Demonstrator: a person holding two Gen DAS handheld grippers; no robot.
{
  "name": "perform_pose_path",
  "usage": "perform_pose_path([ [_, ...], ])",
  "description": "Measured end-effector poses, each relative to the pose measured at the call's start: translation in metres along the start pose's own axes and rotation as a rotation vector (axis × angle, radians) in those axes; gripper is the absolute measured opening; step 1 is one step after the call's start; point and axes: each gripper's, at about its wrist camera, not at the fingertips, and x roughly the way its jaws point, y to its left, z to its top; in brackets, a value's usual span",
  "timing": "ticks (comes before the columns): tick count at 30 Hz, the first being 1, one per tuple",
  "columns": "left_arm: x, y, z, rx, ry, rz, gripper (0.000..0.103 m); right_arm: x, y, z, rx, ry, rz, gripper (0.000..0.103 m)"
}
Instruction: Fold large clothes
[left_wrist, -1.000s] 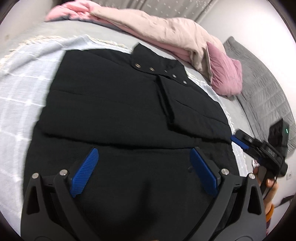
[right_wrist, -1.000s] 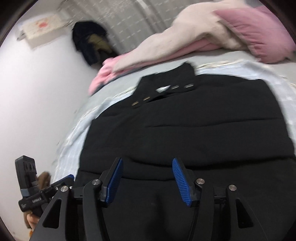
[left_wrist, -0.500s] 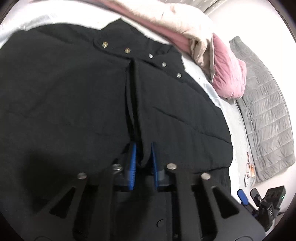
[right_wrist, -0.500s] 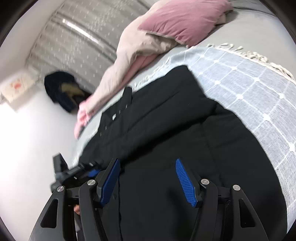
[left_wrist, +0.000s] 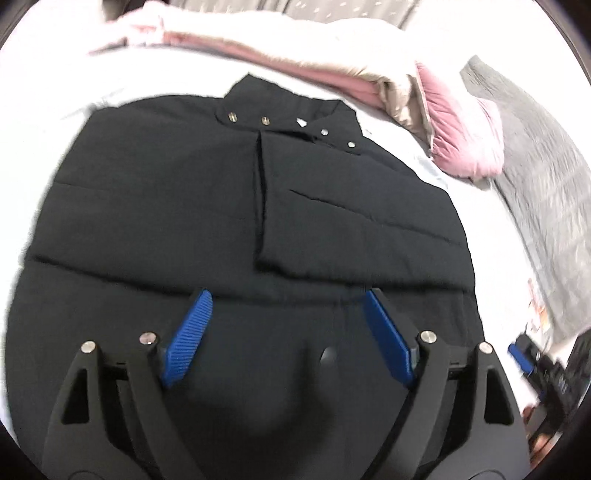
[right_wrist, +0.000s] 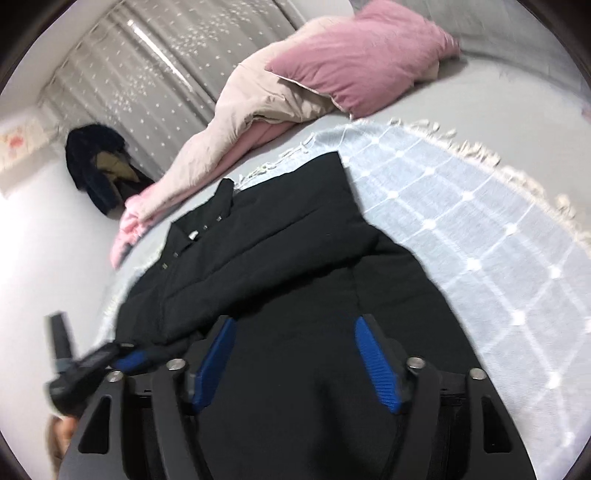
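Note:
A black padded jacket (left_wrist: 155, 221) lies flat on the bed, collar with metal snaps (left_wrist: 264, 120) at the far end, its sleeves folded in across the body. It also shows in the right wrist view (right_wrist: 288, 258). My left gripper (left_wrist: 286, 299) is open and empty, hovering over the jacket's lower part. My right gripper (right_wrist: 293, 325) is open and empty over the jacket's lower right side. The left gripper (right_wrist: 122, 356) shows at the right wrist view's lower left; the right gripper (left_wrist: 524, 358) shows blurred at the left wrist view's lower right.
A pale blue checked throw (right_wrist: 461, 236) with a fringe lies under the jacket. A pink pillow (right_wrist: 354, 62) and a beige duvet (right_wrist: 236, 125) lie at the bed's far side. A grey quilted cover (left_wrist: 543, 184) is on the right. Dark clothes (right_wrist: 99, 166) hang by the curtain.
My left gripper, shut on the jacket fabric half a second ago, has opened and drawn back. The right gripper stayed open and shifted slightly over the lower right side.

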Motion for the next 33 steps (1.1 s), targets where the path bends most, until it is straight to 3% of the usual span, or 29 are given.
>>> perform_pose_path([
  [6,-0.064,0.019,-0.04,0.107,0.006,0.103,0.086,-0.039,-0.004,-0.032,-0.02,0.038,-0.033,0.079],
  [10,-0.103,0.047,-0.067,0.143,0.0,0.167,0.096,-0.065,-0.006,-0.054,-0.063,0.035,-0.076,0.082],
  [21,-0.131,0.134,-0.118,0.007,0.177,0.094,0.099,-0.096,-0.022,-0.094,-0.075,0.091,-0.134,0.084],
  [27,-0.141,0.166,-0.141,-0.03,0.207,0.12,0.099,-0.107,-0.037,-0.106,-0.077,0.112,-0.167,0.084],
  [33,-0.143,0.187,-0.164,-0.05,0.257,0.092,0.099,-0.113,-0.063,-0.114,-0.075,0.146,-0.171,0.084],
])
